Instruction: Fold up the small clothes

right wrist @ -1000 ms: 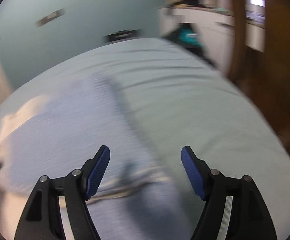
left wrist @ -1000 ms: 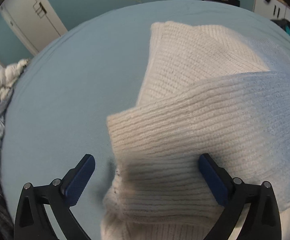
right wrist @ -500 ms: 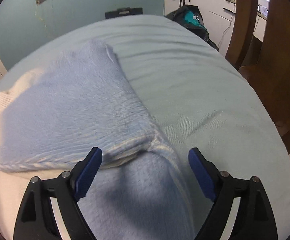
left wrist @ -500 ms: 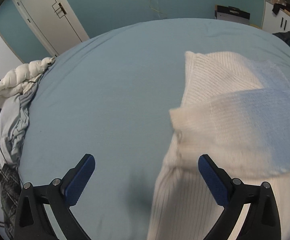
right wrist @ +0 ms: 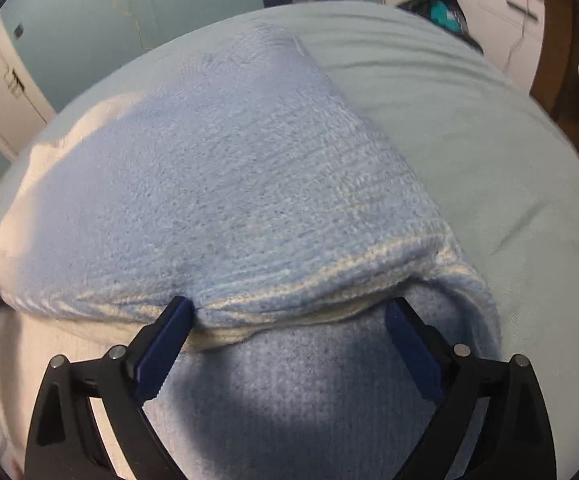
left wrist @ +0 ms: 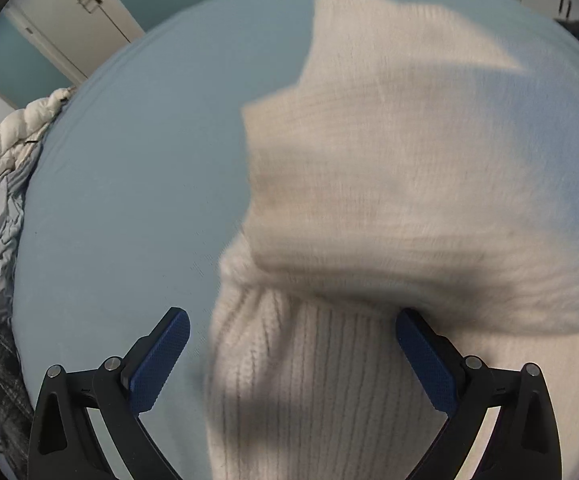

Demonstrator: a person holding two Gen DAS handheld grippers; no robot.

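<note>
A knit sweater, cream on one side and pale blue on the other, lies partly folded on the bed. In the left wrist view the cream sweater (left wrist: 389,184) fills the right half, a folded flap lying over its ribbed lower part. My left gripper (left wrist: 291,354) is open, its fingers straddling the ribbed part just below the flap's edge. In the right wrist view the blue side of the sweater (right wrist: 225,184) shows its folded edge just in front of the fingertips. My right gripper (right wrist: 289,346) is open and holds nothing.
The light blue bed sheet (left wrist: 129,168) spreads to the left, and also to the right in the right wrist view (right wrist: 489,128). A bunched white duvet (left wrist: 5,152) lies at the bed's left edge. A white door (left wrist: 73,12) and cabinets (right wrist: 489,4) stand beyond.
Both grippers have moved in closer to the sweater's folded edge. The left view swung back to the right over the cream knit. Both stayed open.
</note>
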